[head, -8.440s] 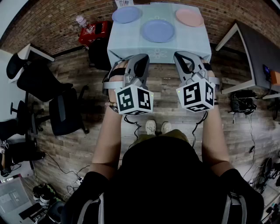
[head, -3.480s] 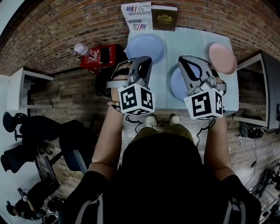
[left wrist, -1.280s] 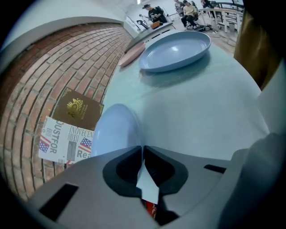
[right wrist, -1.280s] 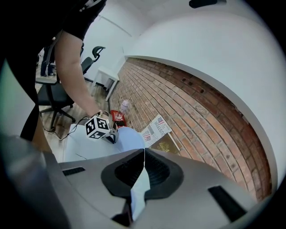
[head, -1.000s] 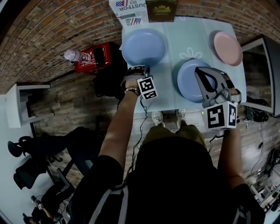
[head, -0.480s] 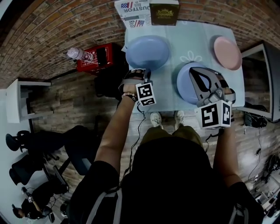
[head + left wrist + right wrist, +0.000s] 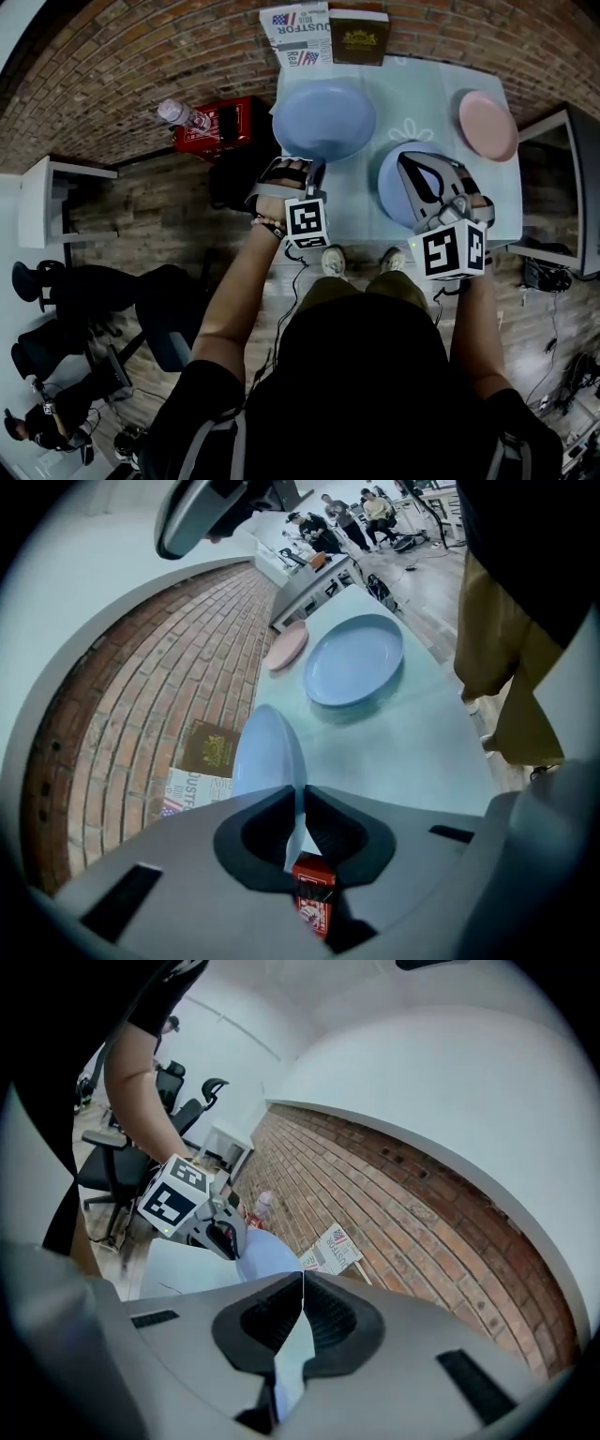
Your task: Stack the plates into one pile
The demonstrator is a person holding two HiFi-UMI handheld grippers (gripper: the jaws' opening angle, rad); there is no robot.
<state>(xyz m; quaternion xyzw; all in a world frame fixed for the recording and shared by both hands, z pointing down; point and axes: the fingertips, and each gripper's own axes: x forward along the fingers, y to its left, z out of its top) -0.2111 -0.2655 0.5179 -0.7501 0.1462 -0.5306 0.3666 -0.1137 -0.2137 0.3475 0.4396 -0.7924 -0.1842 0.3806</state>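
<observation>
Head view: your left gripper [image 7: 309, 165] has lifted the left blue plate [image 7: 323, 117] clear, jaws opening a touch yet pinching its rim; next, the second blue plate [image 7: 391, 184].

Left blue plate [image 7: 323, 117] tilted, rim in left tongs [image 7: 309, 167]; 2nd blue plate [image 7: 392, 183], pink plate [image 7: 487, 125] flat.

Soft, even indoor light, no glare: the pale table [image 7: 417, 89] is the brightest patch of a dim head view, where brick wall [image 7: 141, 56] and floor [image 7: 150, 234] bend hard and darken toward the corners. In the left gripper view a faint shadow edges the far blue plate [image 7: 354, 660]; the near blue plate [image 7: 267, 752] reads slightly soft. Both gripper views sit in black circular rims with blurred foregrounds; the right one's white wall [image 7: 422, 1082] is washed bright.
</observation>
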